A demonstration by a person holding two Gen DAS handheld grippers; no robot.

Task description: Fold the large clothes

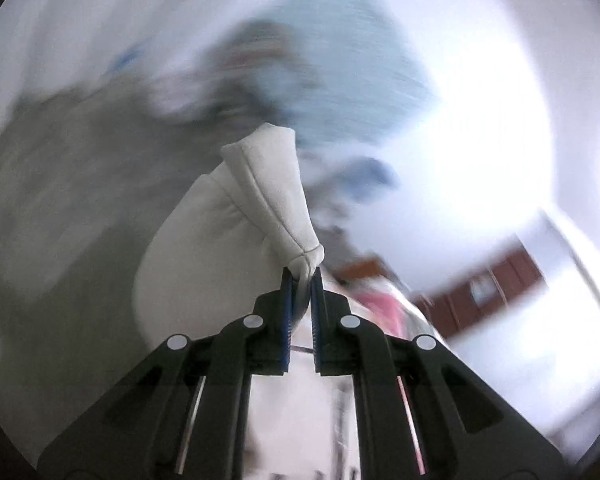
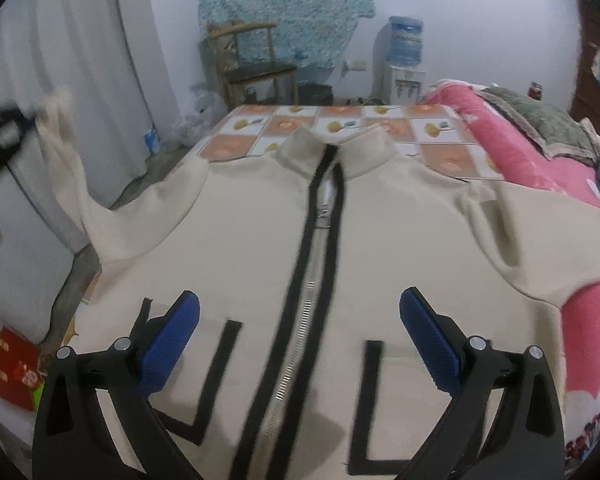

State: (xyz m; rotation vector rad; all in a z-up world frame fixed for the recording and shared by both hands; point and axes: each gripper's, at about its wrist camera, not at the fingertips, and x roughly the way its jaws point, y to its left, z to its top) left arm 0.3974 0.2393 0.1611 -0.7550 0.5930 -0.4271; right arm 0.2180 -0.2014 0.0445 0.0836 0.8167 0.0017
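A cream zip-up jacket [image 2: 260, 248] with black zipper trim and black pocket lines lies face up on a table covered by a fruit-print cloth [image 2: 340, 120]. My right gripper [image 2: 300, 320] hovers over the lower front of the jacket, open, its blue pads on either side of the zipper with nothing between them. My left gripper [image 1: 302, 276] is shut on the cuff of the jacket's sleeve [image 1: 236, 216], lifted up; the background in the left wrist view is smeared. In the right wrist view that sleeve [image 2: 68, 152] rises at the far left toward the blurred left gripper [image 2: 8, 132].
A pink quilt [image 2: 580, 320] and a grey blanket [image 2: 548, 116] lie along the right. Behind the table stand a wooden chair [image 2: 252, 64], a water dispenser [image 2: 404, 60] and a hanging light-blue cloth [image 2: 292, 4]. A white curtain [image 2: 60, 60] hangs at left; a red box [image 2: 16, 368] sits low left.
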